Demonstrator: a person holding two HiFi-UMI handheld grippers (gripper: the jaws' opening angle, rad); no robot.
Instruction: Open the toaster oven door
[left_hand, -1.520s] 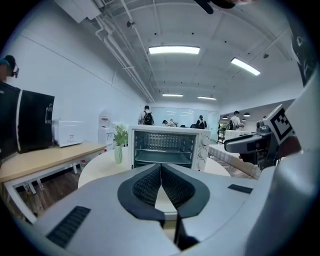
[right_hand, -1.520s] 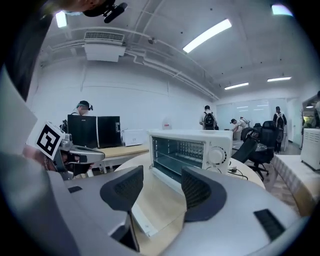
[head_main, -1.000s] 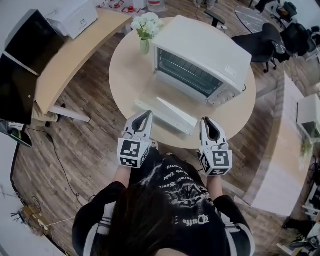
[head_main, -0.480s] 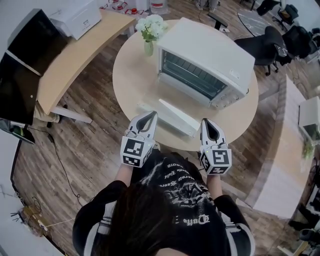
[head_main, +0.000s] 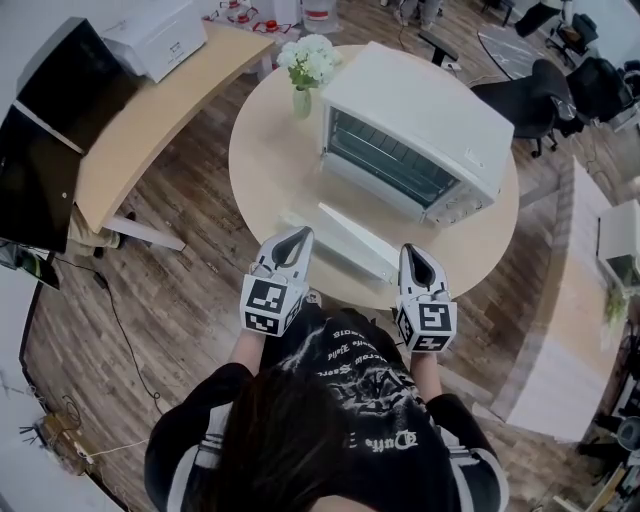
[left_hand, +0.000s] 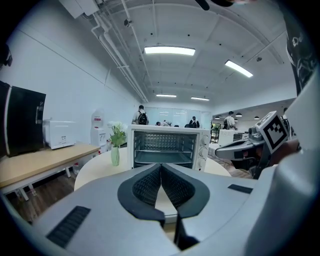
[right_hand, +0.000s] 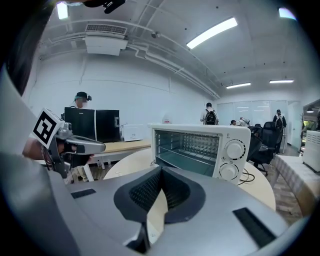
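The toaster oven (head_main: 415, 125) is seen at the upper centre of the head view, set on a round table (head_main: 262, 165), with a vase of white flowers (head_main: 306, 65) just beside its left corner. Its door (head_main: 352, 240) is already folded down flat toward the lower part of the frame, and the wire rack inside is exposed.

The left gripper (head_main: 299, 236) is held just beside the door's near-left end, and the right gripper (head_main: 413, 253) near the door's right corner. Whether either tip touches the door cannot be told. In both gripper views the jaws are pressed together with nothing between them.

The opening is judged to be done, so what is left is a clean retreat. This is best done by drawing both tools level and back toward the body, so that the door's front edge is not clipped from below and swung up. The oven should not be nudged, since the vase is easily tipped.
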